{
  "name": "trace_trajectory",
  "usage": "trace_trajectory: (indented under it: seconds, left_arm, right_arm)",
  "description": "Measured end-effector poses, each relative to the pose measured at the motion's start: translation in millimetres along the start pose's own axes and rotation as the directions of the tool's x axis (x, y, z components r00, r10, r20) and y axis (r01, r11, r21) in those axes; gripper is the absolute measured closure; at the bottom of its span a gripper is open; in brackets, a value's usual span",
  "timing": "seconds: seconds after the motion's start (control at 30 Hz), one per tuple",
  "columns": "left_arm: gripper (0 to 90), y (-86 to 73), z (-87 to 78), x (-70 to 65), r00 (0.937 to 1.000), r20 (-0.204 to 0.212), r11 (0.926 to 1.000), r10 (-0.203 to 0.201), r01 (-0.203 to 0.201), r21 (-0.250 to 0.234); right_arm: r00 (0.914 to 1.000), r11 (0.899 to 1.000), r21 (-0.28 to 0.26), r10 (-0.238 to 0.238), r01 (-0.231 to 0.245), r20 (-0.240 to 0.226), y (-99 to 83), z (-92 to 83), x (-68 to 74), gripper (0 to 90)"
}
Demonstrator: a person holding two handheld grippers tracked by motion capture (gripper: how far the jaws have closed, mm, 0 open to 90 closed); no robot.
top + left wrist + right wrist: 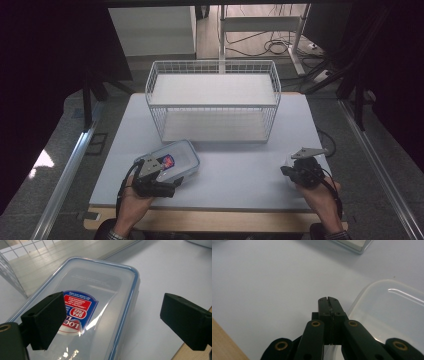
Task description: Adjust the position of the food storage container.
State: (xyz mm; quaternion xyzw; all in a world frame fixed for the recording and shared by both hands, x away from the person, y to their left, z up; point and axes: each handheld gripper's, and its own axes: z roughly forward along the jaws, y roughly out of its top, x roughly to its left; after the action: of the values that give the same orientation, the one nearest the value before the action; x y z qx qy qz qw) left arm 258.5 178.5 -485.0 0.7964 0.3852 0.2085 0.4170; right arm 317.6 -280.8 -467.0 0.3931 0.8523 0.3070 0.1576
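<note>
Left hand-held gripper [112, 322] poised over a clear rectangular plastic food container with a blue-edged lid and a red-and-blue label [95, 302], jaws spread wide, one to each side of the lid, gripping nothing. Seen from the high view, same container [181, 156] lying flat at the near left of the white desk [240, 170], just in front of a white wire two-tier rack [212, 100] standing at the far middle, both tiers bare. Right hand-held gripper [328, 300] at the near right of the desk, jaws pressed fully together with nothing between them, tips just beside the rim of a second clear lidless plastic tub [387, 312]; touching or merely close, impossible to tell. Judged as an early stage: no container grasped or lifted, nothing placed on the rack, lid apparently on the left container and the open tub apart from it at the right. Left to do, presumably: closing on the left container, lifting, and carrying it wherever intended.
</note>
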Motion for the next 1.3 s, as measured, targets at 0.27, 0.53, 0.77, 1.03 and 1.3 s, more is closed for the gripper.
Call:
trace_trajectory:
  seconds: [0.27, 0.53, 0.77, 1.03, 1.3]
  left_arm:
    - [40.2, -5.2, -27.5, 18.6, 0.9951, -0.091, 0.9989, -0.038, 0.036, -0.032]
    - [83.5, -33.8, -58.7, 61.1, 0.9533, -0.221, 0.9785, -0.206, 0.202, -0.043]
    - [89.0, -57.9, -55.4, 85.9, 0.9062, -0.308, 0.948, -0.29, 0.316, 0.037]
    - [89.4, -61.5, -33.8, 81.1, 0.9173, -0.278, 0.9342, -0.285, 0.331, 0.134]
    - [89.6, -59.3, -20.6, 85.2, 0.9152, -0.268, 0.927, -0.301, 0.347, 0.143]
  right_arm:
    - [1.0, 0.997, -0.077, -0.005, 0.005, -0.003, 1.9, -1.3, 4.3, 90.0]
    - [0.9996, 0.995, -0.098, -0.027, 0.025, -0.013, 7.3, 3.2, 14.8, 90.0]
    - [0.9991, 0.995, -0.099, -0.035, 0.032, -0.025, 11.4, 7.5, 22.4, 89.9]
    - [0.9987, 0.994, -0.108, -0.039, 0.035, -0.032, 14.4, 12.1, 26.7, 88.3]
    - [0.9966, 0.994, -0.101, -0.051, 0.044, -0.064, 21.7, 21.8, 34.4, 88.2]
